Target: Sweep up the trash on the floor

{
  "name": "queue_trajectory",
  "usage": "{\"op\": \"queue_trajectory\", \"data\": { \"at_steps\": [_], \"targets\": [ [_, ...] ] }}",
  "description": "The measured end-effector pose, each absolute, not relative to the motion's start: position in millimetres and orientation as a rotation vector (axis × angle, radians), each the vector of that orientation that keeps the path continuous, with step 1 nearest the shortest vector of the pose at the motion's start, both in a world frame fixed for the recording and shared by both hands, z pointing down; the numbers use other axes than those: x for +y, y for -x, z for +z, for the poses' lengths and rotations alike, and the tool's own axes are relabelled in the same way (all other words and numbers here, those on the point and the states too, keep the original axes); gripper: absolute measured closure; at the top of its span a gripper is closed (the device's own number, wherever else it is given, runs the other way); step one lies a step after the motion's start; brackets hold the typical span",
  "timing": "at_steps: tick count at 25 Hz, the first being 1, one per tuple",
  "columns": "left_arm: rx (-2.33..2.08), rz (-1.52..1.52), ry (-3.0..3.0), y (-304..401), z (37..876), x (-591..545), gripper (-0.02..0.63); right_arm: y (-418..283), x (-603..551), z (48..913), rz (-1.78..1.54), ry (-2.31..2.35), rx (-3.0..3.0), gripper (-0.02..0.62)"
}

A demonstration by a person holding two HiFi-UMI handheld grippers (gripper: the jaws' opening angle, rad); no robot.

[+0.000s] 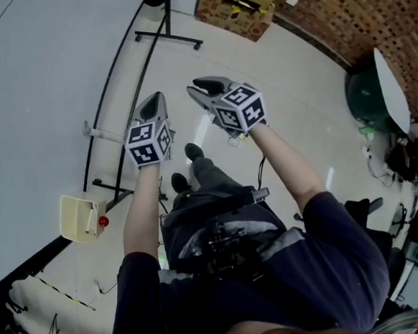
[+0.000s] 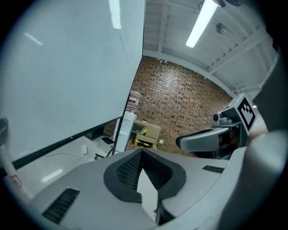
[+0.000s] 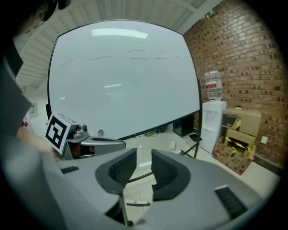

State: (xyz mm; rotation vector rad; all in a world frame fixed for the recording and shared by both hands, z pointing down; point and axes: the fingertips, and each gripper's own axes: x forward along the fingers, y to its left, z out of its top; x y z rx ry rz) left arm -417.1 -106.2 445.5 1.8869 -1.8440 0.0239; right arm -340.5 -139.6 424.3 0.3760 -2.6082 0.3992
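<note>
Both forearms reach forward side by side, tilted slightly down. The left hand-held gripper is clenched, empty; the right hand-held gripper is released, empty (a small pale scrap lies on the floor below its jaws).

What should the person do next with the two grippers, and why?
Probably lower both toward the floor and look for a broom: the left gripper has its jaws shut on nothing, the right gripper is open and empty, and no broom shows.

pale floor, cardboard boxes, whiteboard stand
</note>
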Motion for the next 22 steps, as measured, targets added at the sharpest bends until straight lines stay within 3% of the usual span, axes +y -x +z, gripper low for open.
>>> {"op": "queue_trajectory", "data": {
  "at_steps": [1,3,14,22],
  "targets": [
    [-1.822,0.005,-1.907,406,441,-111,0.606,324,-142,420,0.408,-0.423,-2.608,0.488],
    [-1.777,-0.001,-1.963,381,432,-120,0.606,292,-147,406,0.415,-0.496,-2.614,0.589],
    [-1.644,0.134,-2.42,203,314,-160,0.606,141,-127,310,0.282,-0.413,-2.806,0.588],
    [-1.6,0.212,-2.543,53,263,-146,0.606,7,-114,292,0.124,-0.295,-2.828,0.588]
  ]
}}
